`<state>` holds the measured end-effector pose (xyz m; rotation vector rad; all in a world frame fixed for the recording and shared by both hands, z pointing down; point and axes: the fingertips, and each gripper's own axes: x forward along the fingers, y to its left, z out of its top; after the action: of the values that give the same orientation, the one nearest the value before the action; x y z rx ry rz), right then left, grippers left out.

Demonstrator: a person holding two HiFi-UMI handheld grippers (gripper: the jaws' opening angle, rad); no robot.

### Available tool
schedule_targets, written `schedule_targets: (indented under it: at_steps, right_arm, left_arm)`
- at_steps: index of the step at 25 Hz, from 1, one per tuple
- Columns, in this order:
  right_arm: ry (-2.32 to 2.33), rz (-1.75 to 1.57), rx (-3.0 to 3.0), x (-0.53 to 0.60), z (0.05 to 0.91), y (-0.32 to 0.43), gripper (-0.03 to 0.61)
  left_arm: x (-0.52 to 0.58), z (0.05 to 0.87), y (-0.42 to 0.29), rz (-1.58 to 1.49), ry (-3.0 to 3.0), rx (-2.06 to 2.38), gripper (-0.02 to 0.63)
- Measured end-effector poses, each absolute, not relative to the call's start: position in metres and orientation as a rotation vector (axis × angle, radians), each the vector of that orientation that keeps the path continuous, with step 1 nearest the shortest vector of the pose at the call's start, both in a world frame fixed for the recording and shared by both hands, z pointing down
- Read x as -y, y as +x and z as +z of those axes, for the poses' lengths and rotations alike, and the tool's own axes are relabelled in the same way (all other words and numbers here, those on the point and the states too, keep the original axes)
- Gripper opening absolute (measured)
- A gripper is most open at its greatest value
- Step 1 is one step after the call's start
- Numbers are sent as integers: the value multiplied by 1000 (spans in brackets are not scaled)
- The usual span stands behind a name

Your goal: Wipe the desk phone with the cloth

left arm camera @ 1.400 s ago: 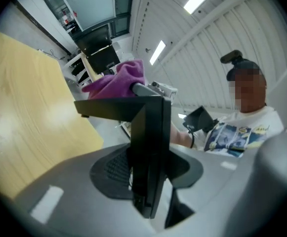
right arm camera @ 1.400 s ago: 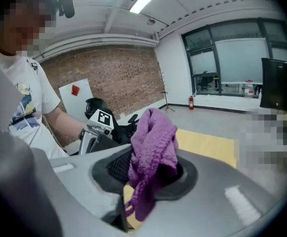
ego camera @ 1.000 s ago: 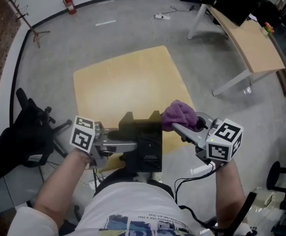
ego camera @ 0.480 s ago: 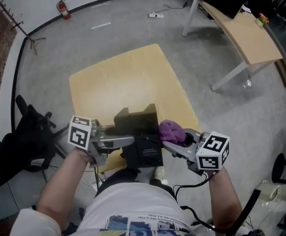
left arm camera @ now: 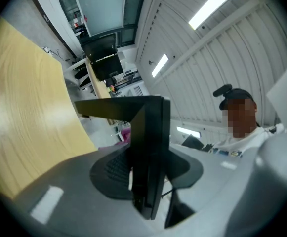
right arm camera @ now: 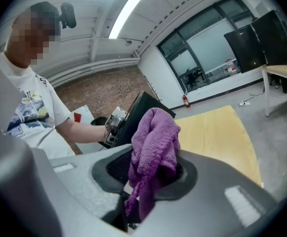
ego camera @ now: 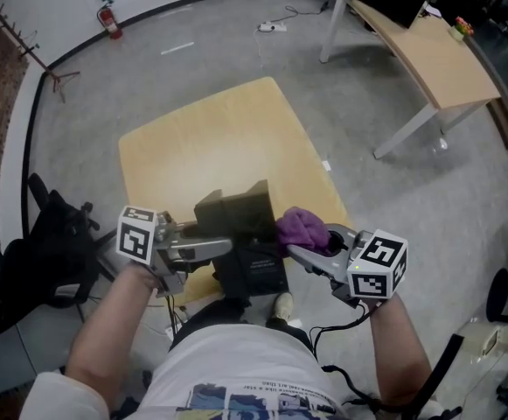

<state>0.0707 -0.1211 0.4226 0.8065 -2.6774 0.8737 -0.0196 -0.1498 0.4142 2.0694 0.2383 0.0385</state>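
Right gripper (ego camera: 299, 250), pinching cloth (ego camera: 302, 227), is closing in; desk phone (ego camera: 239, 213) is sitting just left, left gripper (ego camera: 222, 247) clamping it.

Seen from above, a person in a white printed T-shirt (ego camera: 236, 379) holds both arms out over the near edge of a light wooden tabletop (ego camera: 210, 147). The left gripper (ego camera: 226, 246), with its marker cube at the wrist, clamps the left side of an angular black desk phone (ego camera: 240, 226) lifted above the table edge. The right gripper (ego camera: 304, 245) grips a bunched purple terry cloth (ego camera: 302, 227), which touches the phone's right side. A black office chair (ego camera: 44, 243) stands on the grey floor (ego camera: 367, 129) to the left, and a long wooden desk with white legs (ego camera: 428, 55) lies at the upper right.
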Motion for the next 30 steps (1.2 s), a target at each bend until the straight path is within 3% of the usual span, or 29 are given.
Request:
schedule_targets:
  at_steps: [16,23,30]
  right_arm:
    - [632,1033,2781,123,438,57,106]
    - [662,924,2644,88,462,70,106]
    - [858,693,2629,110,412,100,106]
  left_arm:
    - [159,401,-19,-31,2074,-165,181]
    - [163,405,-20,-29,2080,-140,183]
    - [157,412,-9,9,2085,-141,181]
